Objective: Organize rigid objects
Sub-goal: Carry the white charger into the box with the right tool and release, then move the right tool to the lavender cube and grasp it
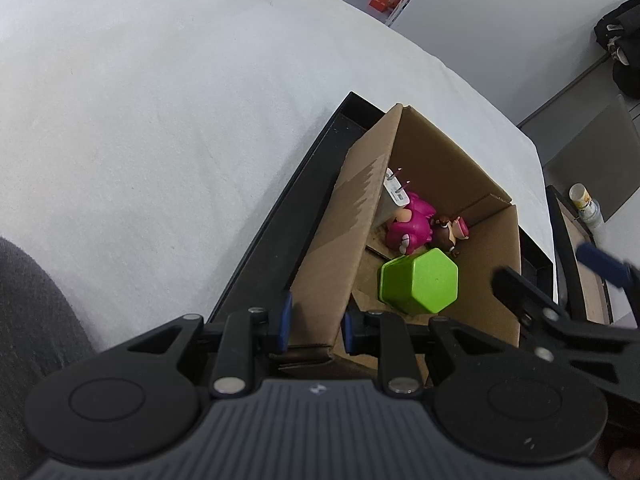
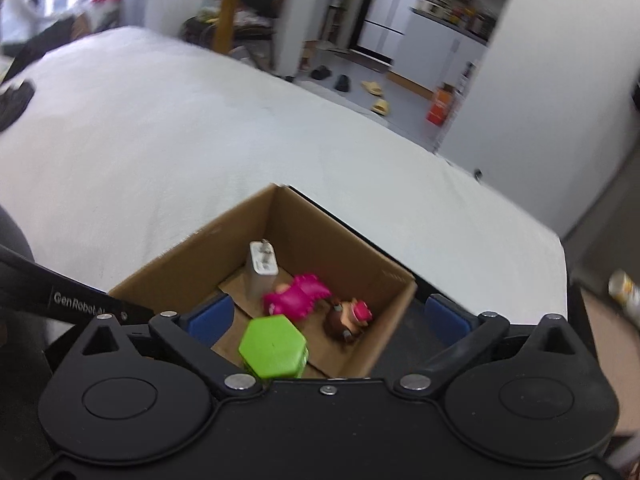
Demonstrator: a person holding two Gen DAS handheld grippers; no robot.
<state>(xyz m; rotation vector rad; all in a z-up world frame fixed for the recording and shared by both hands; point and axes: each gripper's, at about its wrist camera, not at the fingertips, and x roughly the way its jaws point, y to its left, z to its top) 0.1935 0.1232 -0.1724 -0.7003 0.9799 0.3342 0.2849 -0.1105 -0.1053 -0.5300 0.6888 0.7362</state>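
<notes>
An open cardboard box [image 1: 332, 240] [image 2: 192, 264] stands on a black tray [image 1: 288, 232]. Inside lie a green hexagonal container [image 1: 420, 286] [image 2: 274, 346], a pink toy [image 1: 412, 226] [image 2: 298, 294], a small brown figure with a pink hat [image 1: 450, 234] [image 2: 348, 318] and a white charger plug [image 1: 394, 196] [image 2: 262, 266], which leans on the far wall. My left gripper [image 1: 316, 326] is shut on the box's near wall, one blue pad on each side. My right gripper [image 2: 328, 316] hovers over the box, open wide, holding nothing; the green container lies loose below it.
The tray rests on a wide white cloth surface [image 1: 160, 120]. A small bottle [image 1: 584, 204] [image 2: 624, 292] stands past the right edge on a side stand. A grey sleeve [image 1: 32, 300] is at the left. Slippers and an orange carton lie on the far floor.
</notes>
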